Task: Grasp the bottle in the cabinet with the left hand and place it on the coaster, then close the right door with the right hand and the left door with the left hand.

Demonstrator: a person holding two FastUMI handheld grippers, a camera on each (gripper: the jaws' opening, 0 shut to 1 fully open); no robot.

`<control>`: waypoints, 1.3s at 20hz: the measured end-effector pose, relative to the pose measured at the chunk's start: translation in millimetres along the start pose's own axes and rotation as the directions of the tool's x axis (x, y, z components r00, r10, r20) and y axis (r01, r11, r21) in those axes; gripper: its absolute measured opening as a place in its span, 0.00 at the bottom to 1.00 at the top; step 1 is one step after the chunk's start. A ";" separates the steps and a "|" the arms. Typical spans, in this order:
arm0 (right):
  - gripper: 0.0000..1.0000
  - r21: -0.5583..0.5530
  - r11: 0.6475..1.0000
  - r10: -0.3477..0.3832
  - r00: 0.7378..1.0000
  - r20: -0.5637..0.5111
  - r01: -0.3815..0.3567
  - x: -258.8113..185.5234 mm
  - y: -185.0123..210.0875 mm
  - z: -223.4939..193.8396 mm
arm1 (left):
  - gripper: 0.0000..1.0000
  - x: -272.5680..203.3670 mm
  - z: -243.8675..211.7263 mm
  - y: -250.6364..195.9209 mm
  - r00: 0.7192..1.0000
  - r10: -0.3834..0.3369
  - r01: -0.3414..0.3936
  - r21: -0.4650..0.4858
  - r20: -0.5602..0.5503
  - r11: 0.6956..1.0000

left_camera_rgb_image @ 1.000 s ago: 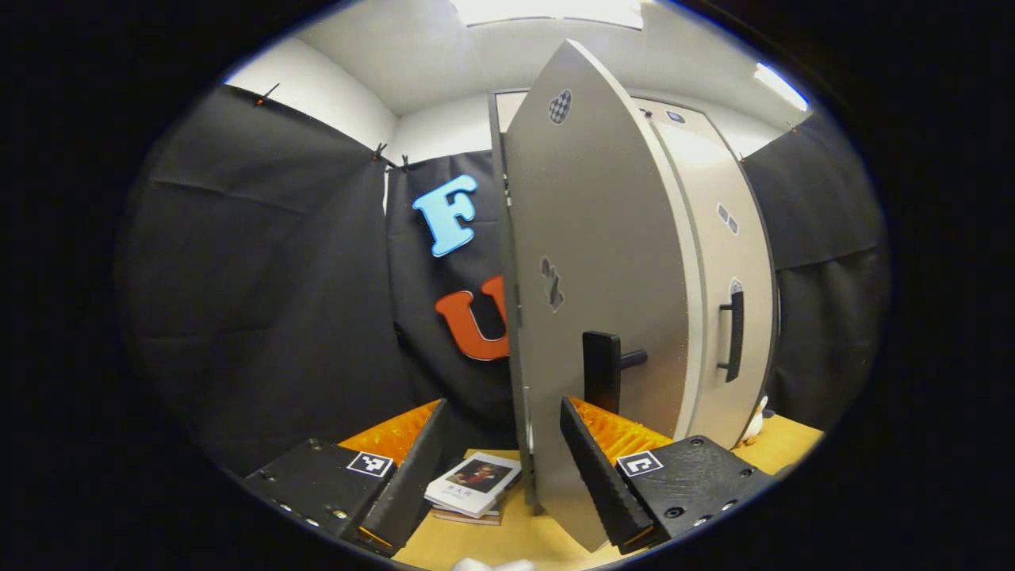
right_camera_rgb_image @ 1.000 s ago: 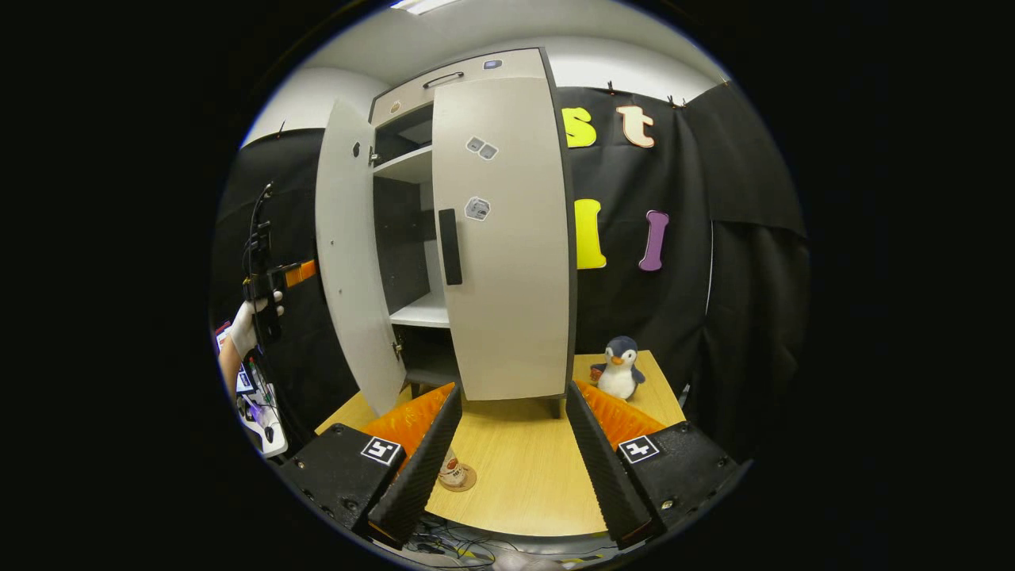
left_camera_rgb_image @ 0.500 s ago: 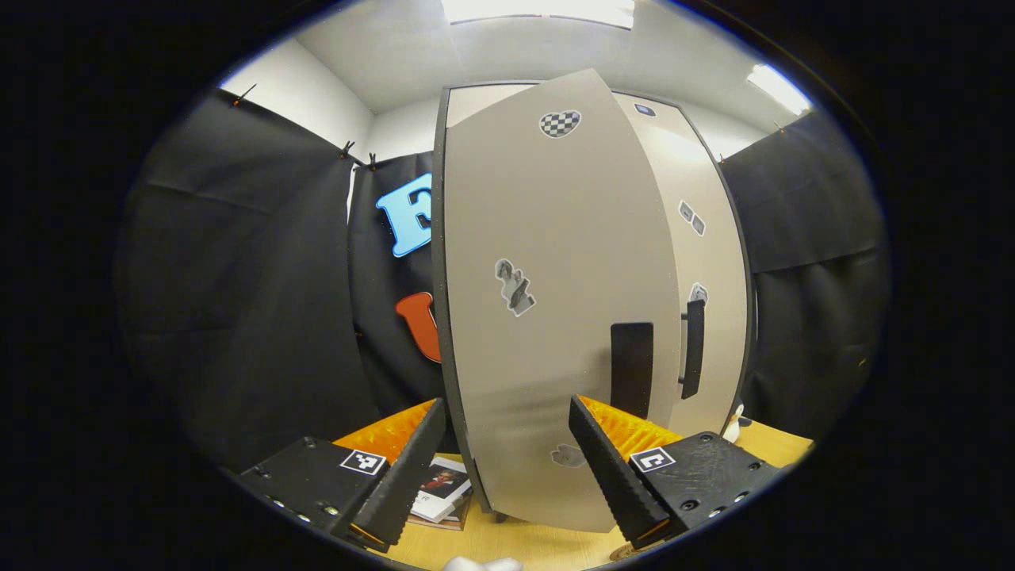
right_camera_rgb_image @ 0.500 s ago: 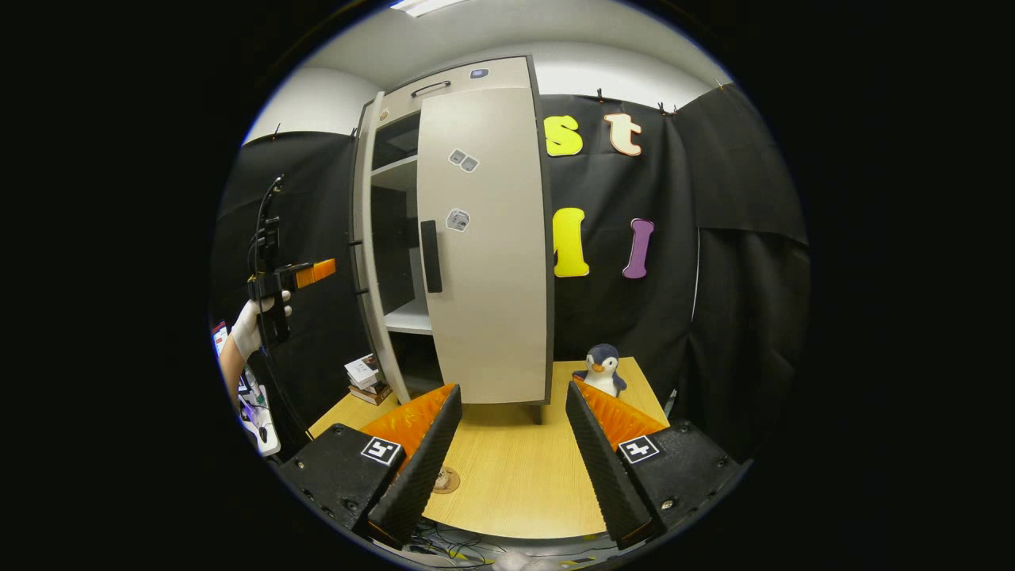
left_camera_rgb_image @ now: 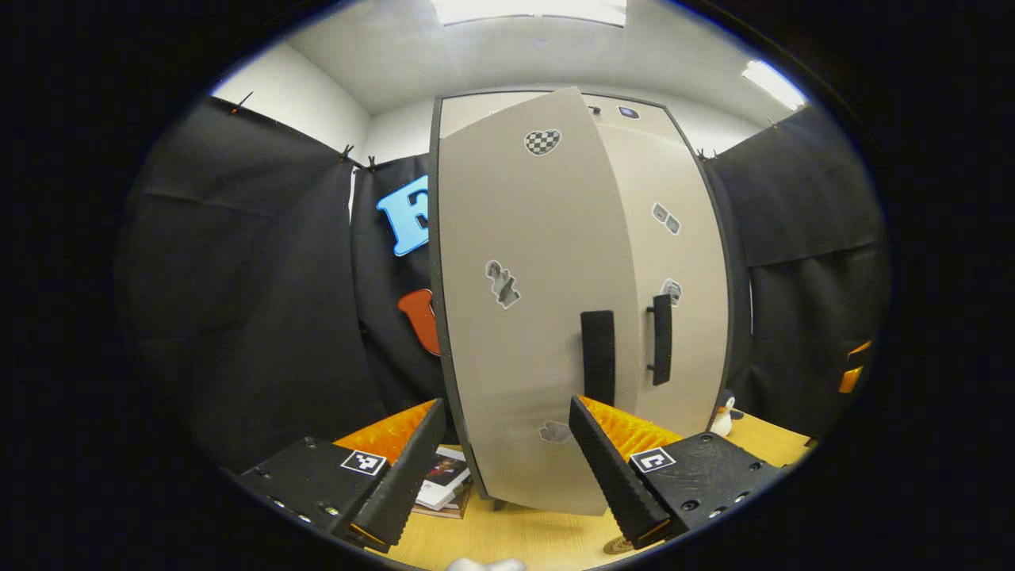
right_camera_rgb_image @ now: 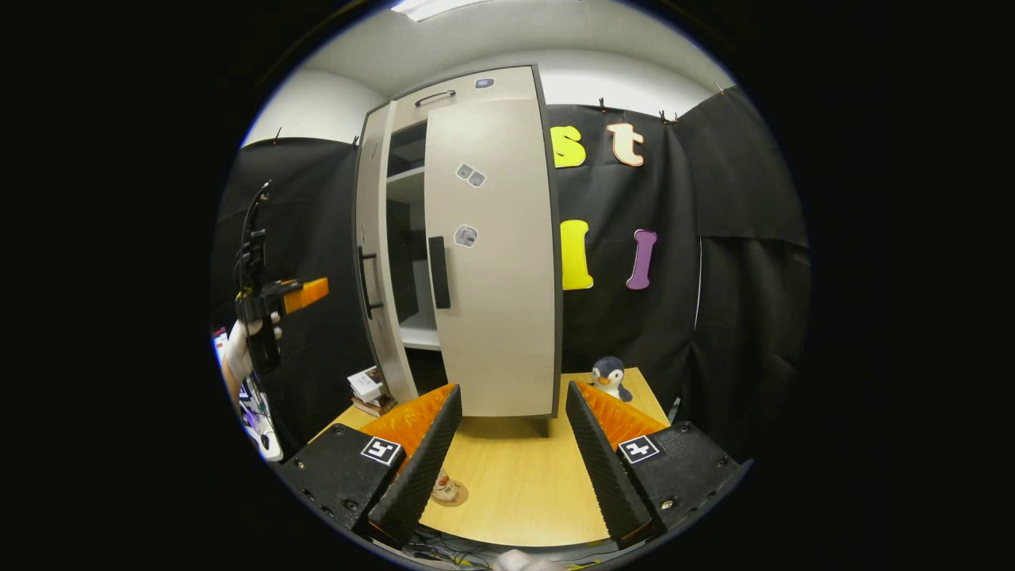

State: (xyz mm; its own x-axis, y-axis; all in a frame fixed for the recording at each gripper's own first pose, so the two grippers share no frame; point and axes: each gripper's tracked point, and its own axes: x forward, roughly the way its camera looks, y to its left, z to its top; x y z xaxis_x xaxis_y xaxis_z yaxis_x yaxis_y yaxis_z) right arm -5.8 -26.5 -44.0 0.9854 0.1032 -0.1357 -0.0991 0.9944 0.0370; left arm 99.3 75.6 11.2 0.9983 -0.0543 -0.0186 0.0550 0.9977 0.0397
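My left gripper (left_camera_rgb_image: 501, 464) stood wide open with nothing between its fingers, at the bottom centre of the left gripper view, close before the left door (left_camera_rgb_image: 527, 317). That door filled the middle of the frame, nearly shut but not flush; its dark handle (left_camera_rgb_image: 598, 357) sat just above my right-hand finger. The right door (left_camera_rgb_image: 674, 262) lay closed behind it, right of centre, with its own handle (left_camera_rgb_image: 660, 339). A stack of books (left_camera_rgb_image: 444, 485) lay on the wooden table (left_camera_rgb_image: 523, 539) at lower centre, between my fingers.

My right gripper (right_camera_rgb_image: 507, 452) was likewise wide open and empty, at the bottom of the right gripper view, well back from the cabinet (right_camera_rgb_image: 476, 238). There the left door (right_camera_rgb_image: 373, 262) stood slightly ajar, left of centre, a dark gap and shelves showing between it and the right door (right_camera_rgb_image: 496, 262). The bottle (right_camera_rgb_image: 444, 486) sat on the coaster (right_camera_rgb_image: 456, 496) at lower centre, partly behind my left-hand finger. A toy penguin (right_camera_rgb_image: 610, 377) stood on the table right of the cabinet. At the left edge, a gloved hand (right_camera_rgb_image: 238, 357) held the left gripper (right_camera_rgb_image: 305, 292), near the door; I could not tell its opening from there.
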 end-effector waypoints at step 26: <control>0.82 -0.037 0.995 -0.089 0.992 0.089 0.093 2.0 29.2 9.1 | 0.96 -105.8 -54.0 -14.8 0.997 0.057 -0.060 -0.057 -0.047 0.997</control>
State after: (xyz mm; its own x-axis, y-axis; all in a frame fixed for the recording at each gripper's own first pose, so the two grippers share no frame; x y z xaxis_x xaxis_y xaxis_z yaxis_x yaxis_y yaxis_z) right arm -5.5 2.5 -34.2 0.9987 0.0118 -0.0494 -0.0124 0.9998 -0.0123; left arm -8.0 68.8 -41.4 0.9980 0.0048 -0.0628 -0.0059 0.9998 -0.0163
